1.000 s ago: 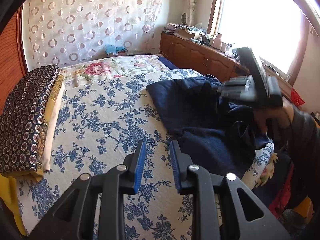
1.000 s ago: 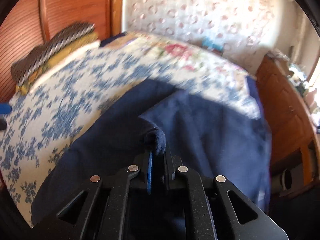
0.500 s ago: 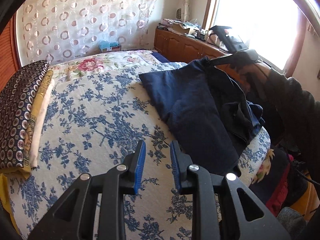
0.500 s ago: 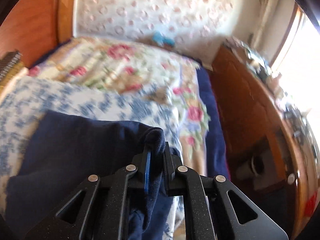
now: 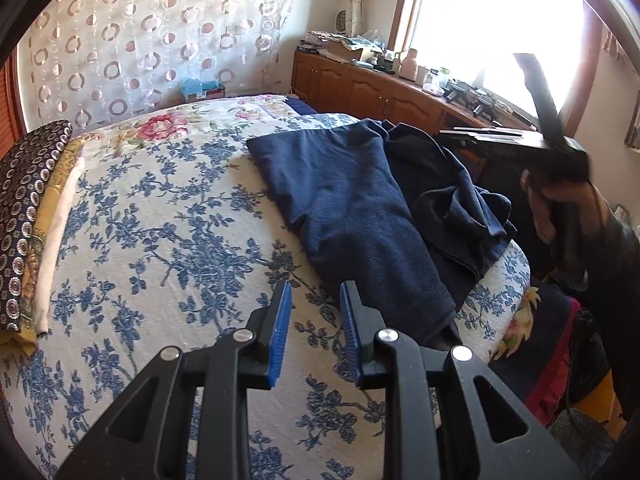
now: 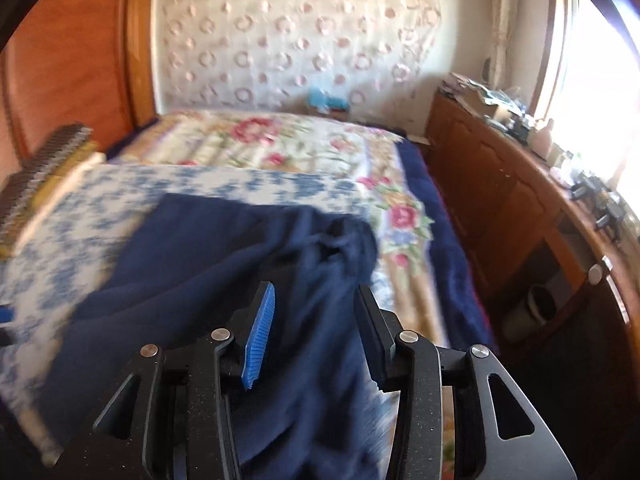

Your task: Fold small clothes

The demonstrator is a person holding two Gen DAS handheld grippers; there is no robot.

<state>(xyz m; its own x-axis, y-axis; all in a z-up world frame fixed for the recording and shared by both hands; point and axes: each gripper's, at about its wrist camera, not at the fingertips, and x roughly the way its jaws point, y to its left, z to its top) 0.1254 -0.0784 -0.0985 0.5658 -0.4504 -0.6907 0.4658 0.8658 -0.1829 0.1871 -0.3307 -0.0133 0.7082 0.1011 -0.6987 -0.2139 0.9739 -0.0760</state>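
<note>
So the left gripper (image 5: 314, 334) hovers low over the blue-flowered bedspread (image 5: 160, 248), pointing along the bed, jaws parted a little with nothing between them. The right gripper (image 6: 316, 320) is up above the bed's right edge, jaws spread wide and empty; in the left view it shows as a dark blurry shape (image 5: 548, 120) with the person's hand (image 5: 548, 204) under it. The navy garment (image 5: 352, 208) lies spread flat near the right edge of the bed, with its darker far side bunched up in a rumpled heap (image 5: 460, 200) right at the edge. Folded patterned blankets (image 5: 28, 208) are stacked along the left edge. A wooden cabinet (image 5: 380, 88) with clutter runs under the window.
</note>
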